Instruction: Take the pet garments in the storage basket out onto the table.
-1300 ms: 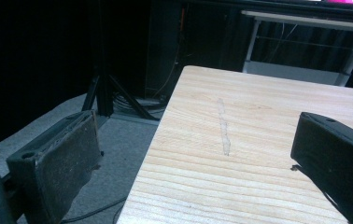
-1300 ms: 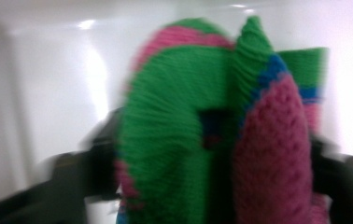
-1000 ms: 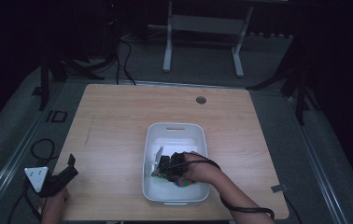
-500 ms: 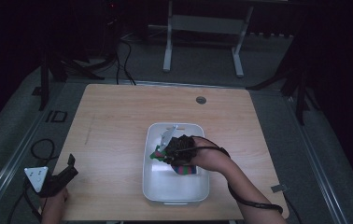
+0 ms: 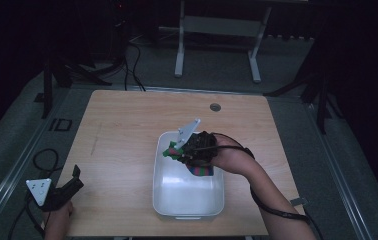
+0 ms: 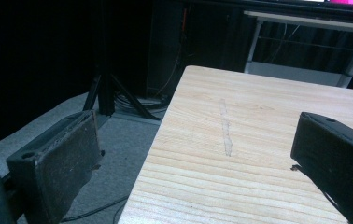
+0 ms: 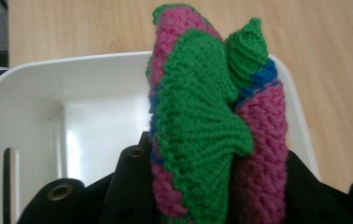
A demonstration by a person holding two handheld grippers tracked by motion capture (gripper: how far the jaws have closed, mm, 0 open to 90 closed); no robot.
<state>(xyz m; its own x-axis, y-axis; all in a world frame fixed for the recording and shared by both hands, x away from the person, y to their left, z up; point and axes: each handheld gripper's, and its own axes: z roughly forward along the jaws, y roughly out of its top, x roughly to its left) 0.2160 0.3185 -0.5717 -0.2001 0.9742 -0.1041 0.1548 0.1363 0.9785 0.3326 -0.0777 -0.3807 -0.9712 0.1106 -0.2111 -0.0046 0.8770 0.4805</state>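
A knitted piece (image 7: 198, 116) in green, pink and blue is pinched between the black jaws of my right gripper (image 7: 207, 196). In the high view the right gripper (image 5: 178, 150) hangs over the far half of a white bin (image 5: 187, 212), shut on the knitted piece (image 5: 200, 171), whose green end sticks out to the left. The bin's inside (image 7: 86, 121) lies bare below the piece. My left gripper (image 5: 74, 177) rests at the table's near left corner. Its two pads (image 6: 67, 158) stand wide apart with nothing between them.
The wooden table (image 5: 122, 125) has a round grommet hole (image 5: 215, 107) near its far edge. Cables (image 5: 42, 160) lie on the grey floor to the left. A metal stand (image 5: 217, 30) rises beyond the table. The table's left edge (image 6: 160, 140) runs between my left jaws.
The right hand has lifted the knitted piece up out of the bin and toward its far end. The left gripper has stayed where it was.
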